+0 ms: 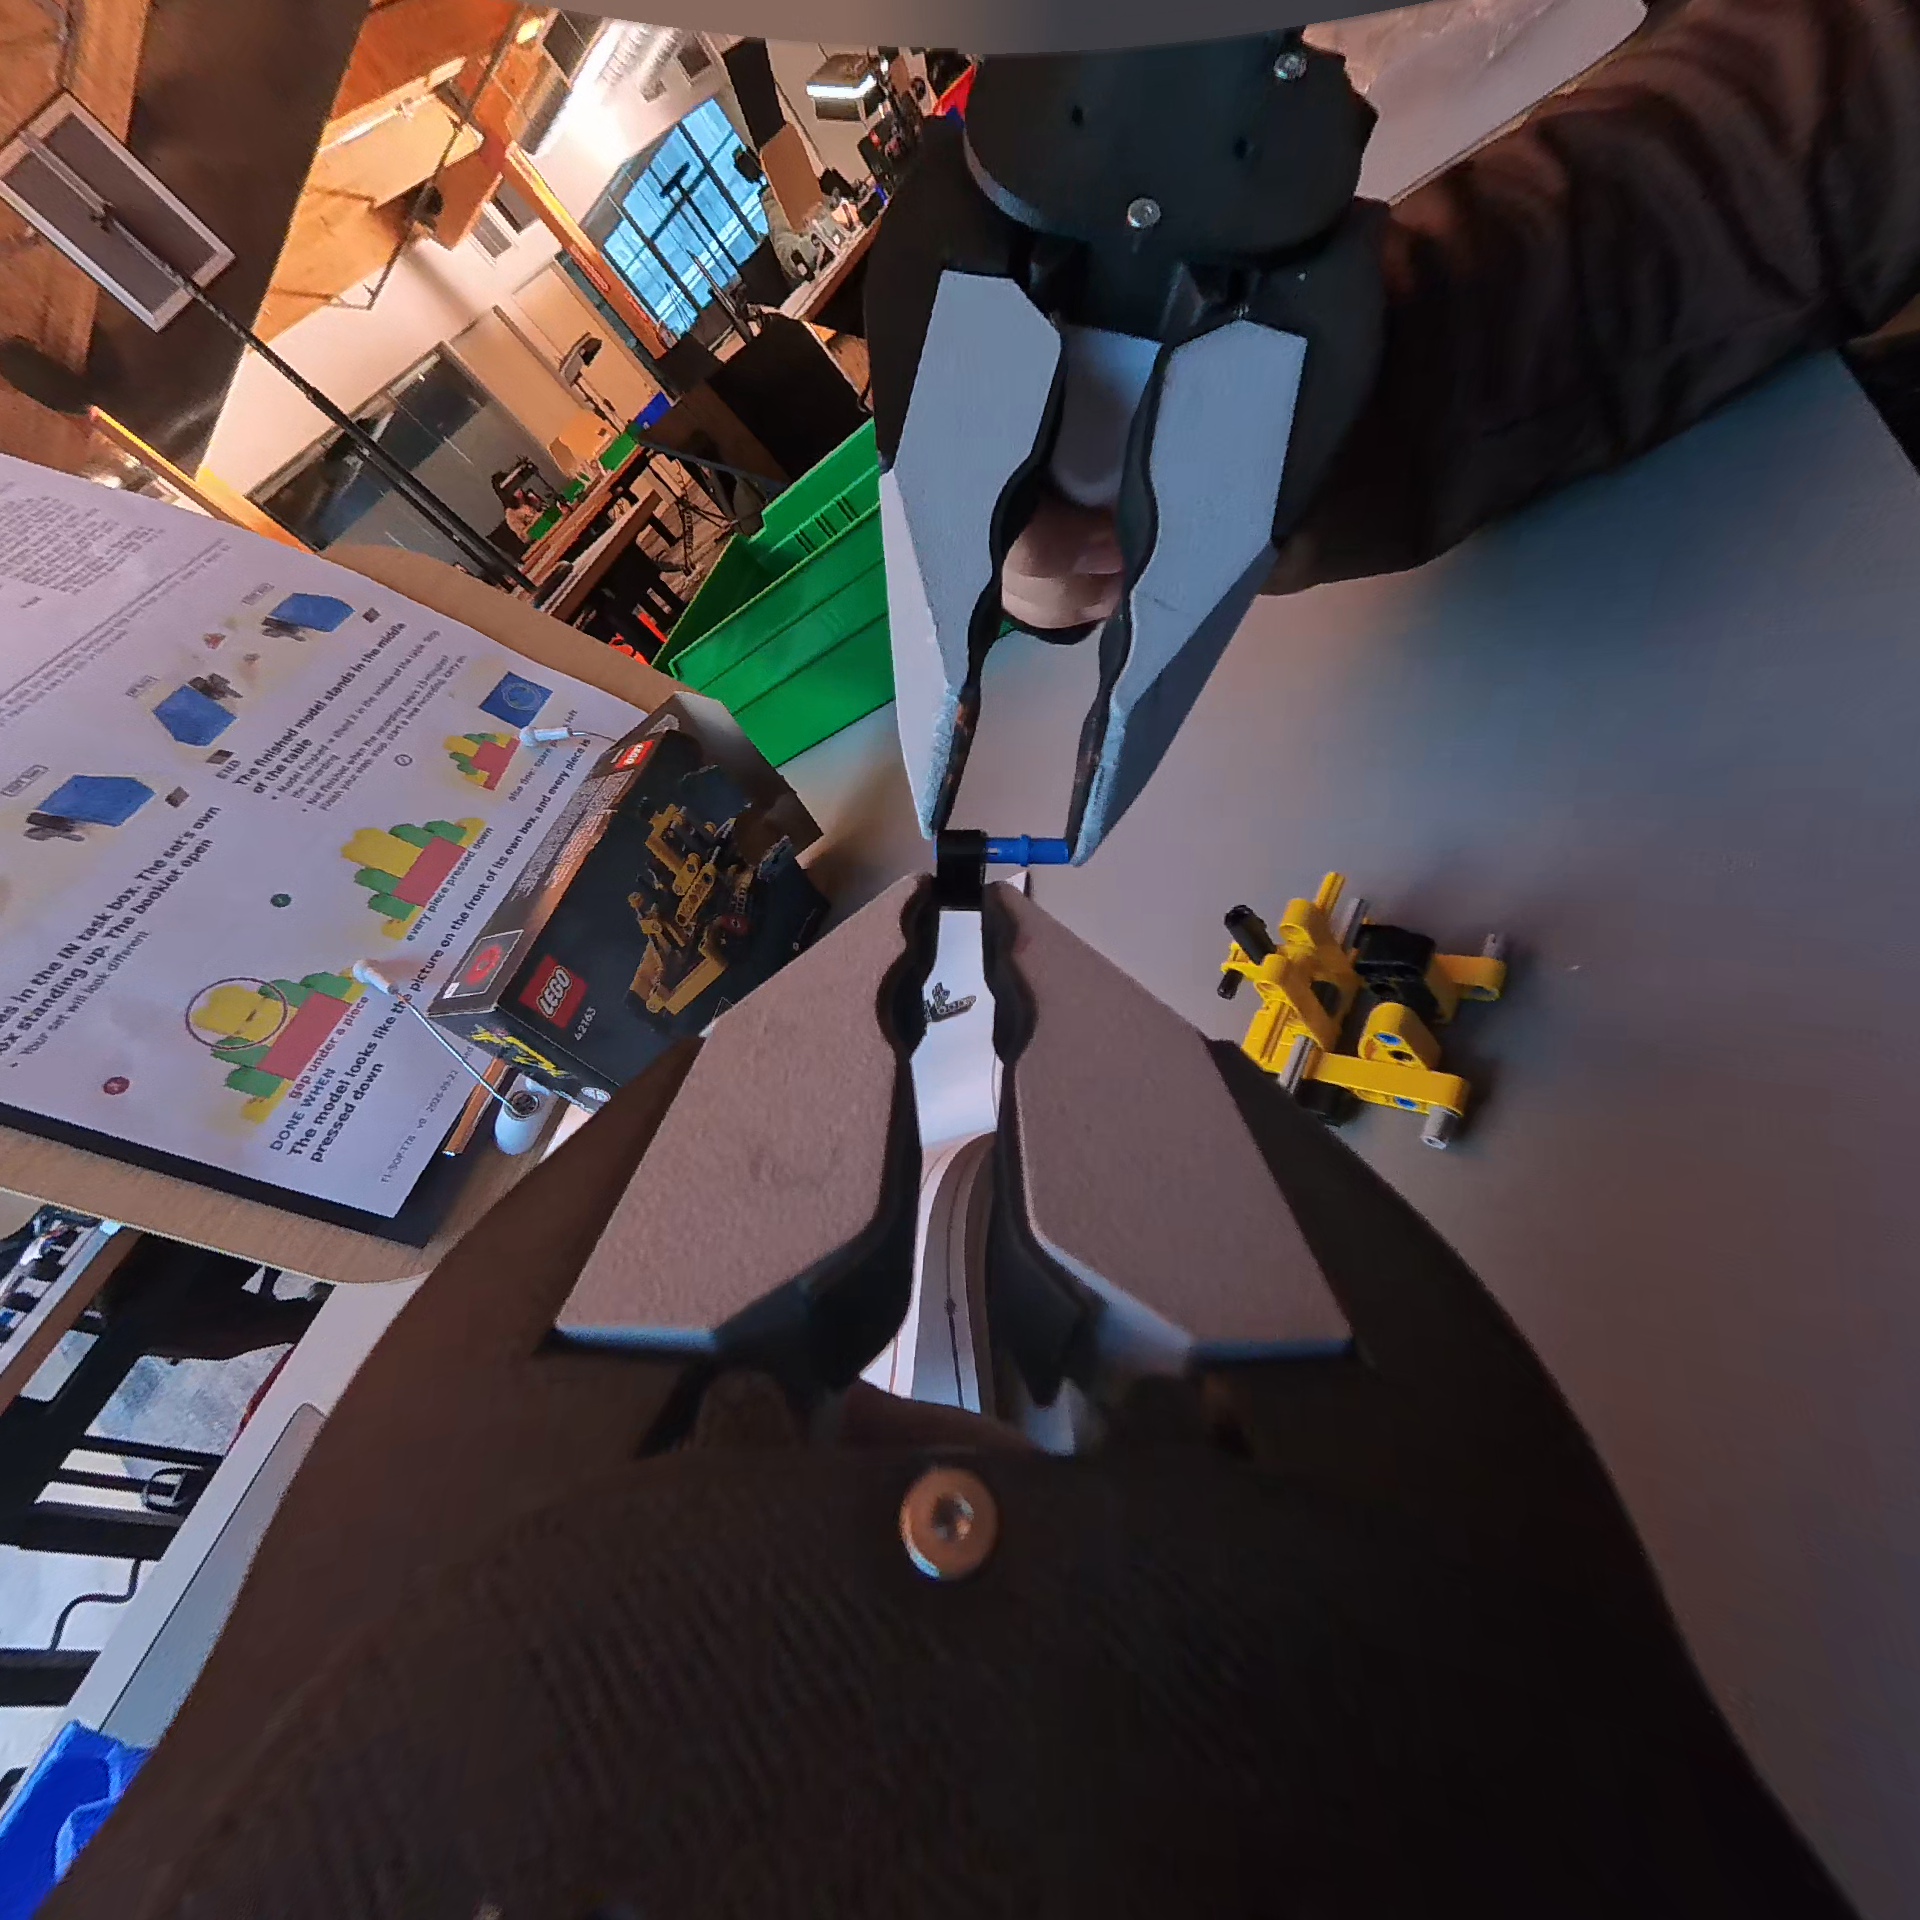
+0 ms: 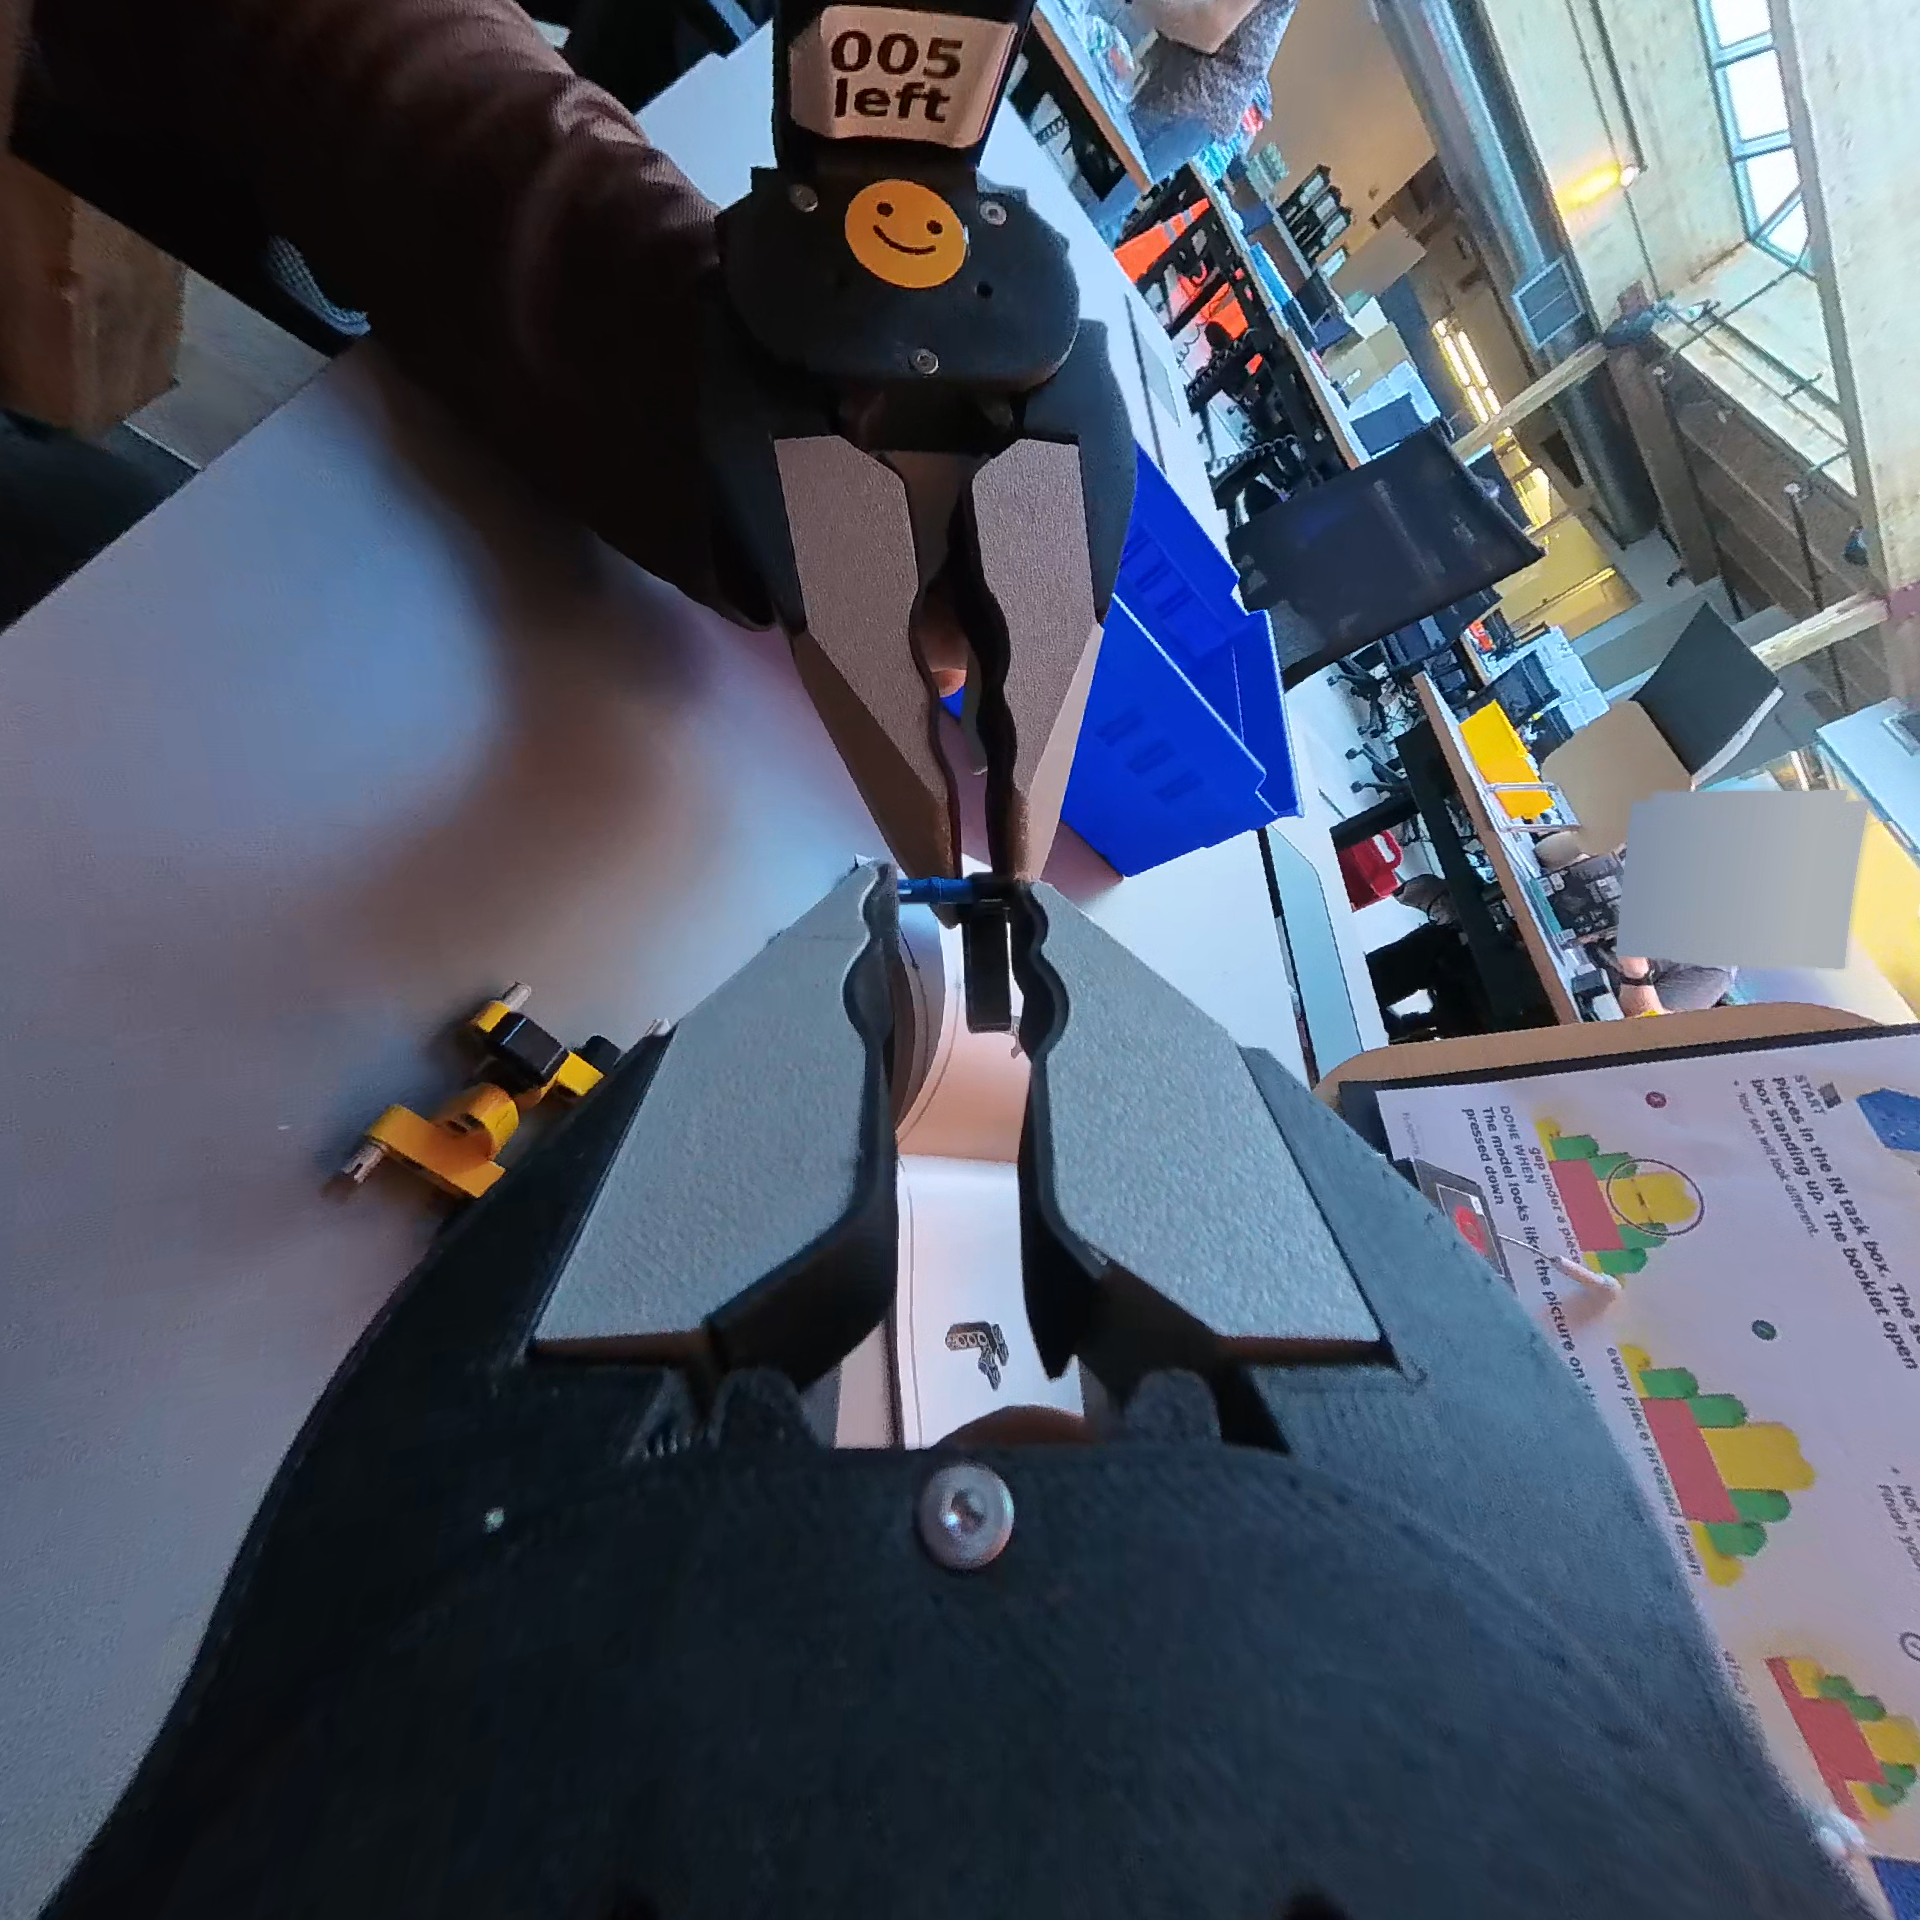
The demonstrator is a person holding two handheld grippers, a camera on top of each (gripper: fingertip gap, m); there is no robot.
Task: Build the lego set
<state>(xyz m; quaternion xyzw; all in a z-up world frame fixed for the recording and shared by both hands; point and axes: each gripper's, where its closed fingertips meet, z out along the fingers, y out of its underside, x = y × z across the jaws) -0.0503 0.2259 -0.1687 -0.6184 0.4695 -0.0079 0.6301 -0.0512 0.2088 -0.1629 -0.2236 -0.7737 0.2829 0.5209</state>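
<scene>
Spreading under everything is the pale grey table (image 1: 1558, 675), smooth and matte. Propped at its far side stands a laminated instruction sheet (image 1: 208, 831) on a board, and against it leans the dark cardboard lego box (image 1: 623, 914). A green plastic bin (image 1: 800, 603) shows in the left wrist view, a blue bin (image 2: 1174, 727) in the right wrist view, both hard and ribbed.

Next in size are the tools. The left hand-held gripper (image 1: 956, 894), with brownish grainy pads and wavy black inner edges, is pressed together on a small black connector (image 1: 958, 868). The right hand-held gripper (image 1: 1003, 847), grey-padded, is partly spread, and its two tips span the ends of a blue pin (image 1: 1023, 849), which looks already seated in the connector's hole, so I read it as pinching the pin endwise.

The yellow and black part-built model (image 1: 1351, 1008) lies on the table, well apart from both tools, with grey axle ends poking out.

The step in hand looks like pushing the pin home. Doing it well means keeping the pin's axis in line with the hole, squeezing straight and slowly, and holding the connector square so it cannot twist out. Both pieces are slick hard plastic, and the round pin could roll or shoot off the pad if pressed off-centre.
</scene>
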